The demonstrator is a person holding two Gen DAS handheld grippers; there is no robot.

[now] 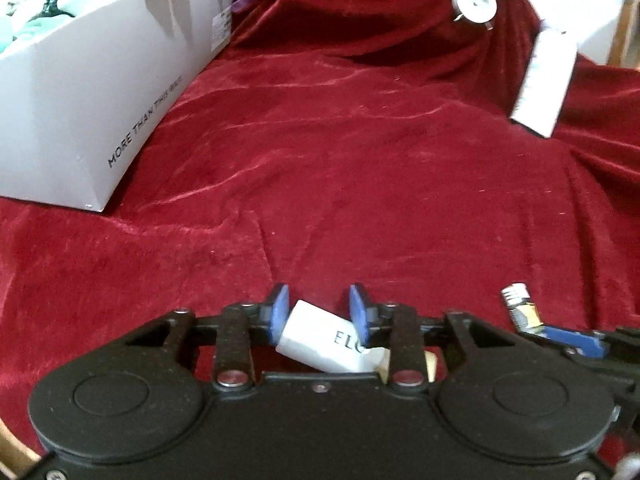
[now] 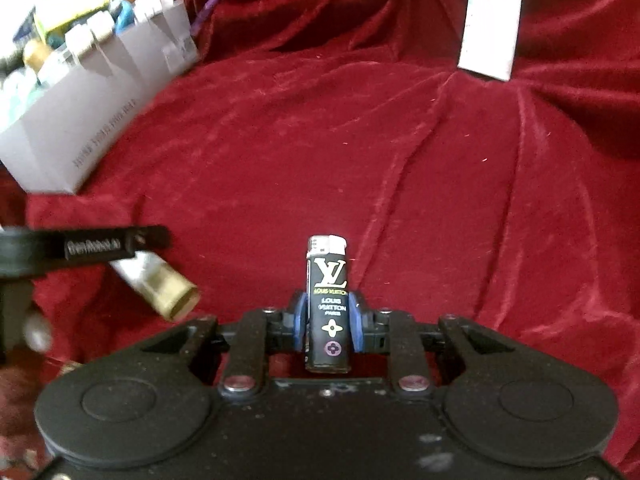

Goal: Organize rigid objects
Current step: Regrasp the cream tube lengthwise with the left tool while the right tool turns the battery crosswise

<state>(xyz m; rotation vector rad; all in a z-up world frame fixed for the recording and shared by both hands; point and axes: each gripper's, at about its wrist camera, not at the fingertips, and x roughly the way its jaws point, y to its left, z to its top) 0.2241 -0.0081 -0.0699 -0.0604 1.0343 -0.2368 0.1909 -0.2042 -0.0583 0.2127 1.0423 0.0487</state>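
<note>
My left gripper [image 1: 320, 305] is shut on a white tube with black lettering and a gold cap [image 1: 325, 340], held slanted between its blue pads. In the right wrist view the same tube [image 2: 160, 282] sticks out from under the left gripper's black body at the left. My right gripper [image 2: 328, 314] is shut on a black lighter with a silver top [image 2: 327, 304], held upright. The lighter's top also shows in the left wrist view [image 1: 520, 309] at the right. Both grippers hover over the red velvet cloth [image 1: 340, 168].
A grey cardboard box [image 1: 92, 92] filled with several bottles and items stands at the back left, also in the right wrist view [image 2: 92, 108]. A small white alarm clock [image 1: 475, 0] and a white upright box [image 1: 542, 84] stand at the back right.
</note>
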